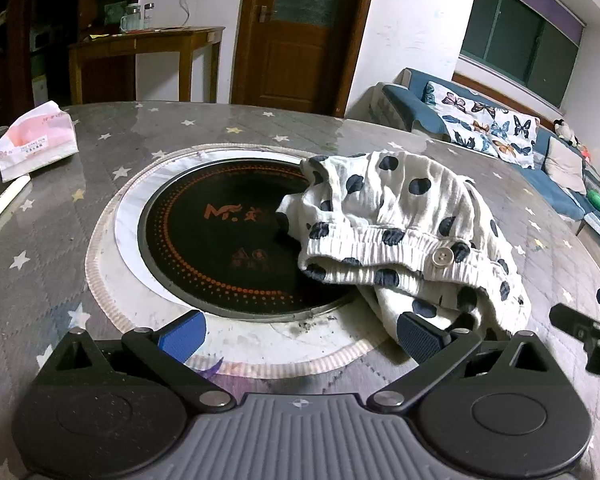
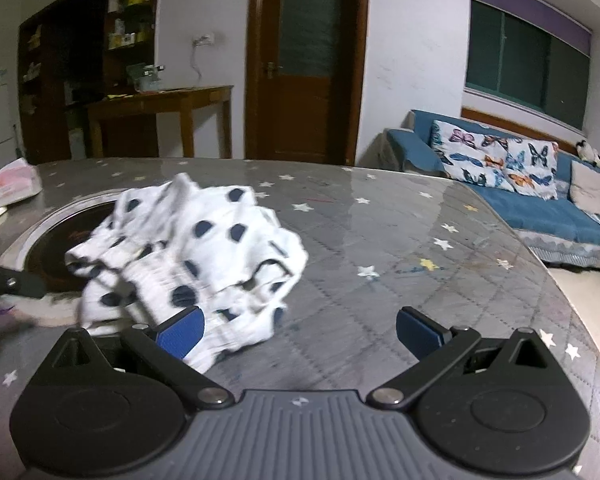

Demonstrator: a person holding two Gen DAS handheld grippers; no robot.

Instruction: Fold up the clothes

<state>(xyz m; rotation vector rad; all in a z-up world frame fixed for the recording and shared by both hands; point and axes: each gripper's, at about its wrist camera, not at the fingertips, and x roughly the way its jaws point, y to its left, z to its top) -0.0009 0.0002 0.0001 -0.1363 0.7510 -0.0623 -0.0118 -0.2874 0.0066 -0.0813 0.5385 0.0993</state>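
Observation:
A crumpled white garment with dark blue dots (image 1: 404, 232) lies in a heap on the round table, partly over the black cooktop (image 1: 220, 236). It has an elastic waistband with a white button (image 1: 442, 257). My left gripper (image 1: 300, 334) is open and empty, low over the table; its right finger (image 1: 420, 336) is at the garment's near edge. In the right wrist view the garment (image 2: 192, 256) is blurred, ahead and to the left. My right gripper (image 2: 300, 330) is open and empty; its left finger (image 2: 180, 332) stands in front of the cloth's near edge.
The table has a grey cover with stars (image 1: 52, 240). A tissue pack (image 1: 36, 140) and a white stick (image 1: 4, 204) lie at the far left. A blue sofa with butterfly cushions (image 2: 500, 168) stands to the right. A wooden door (image 2: 304, 60) and side table (image 1: 148, 60) are behind.

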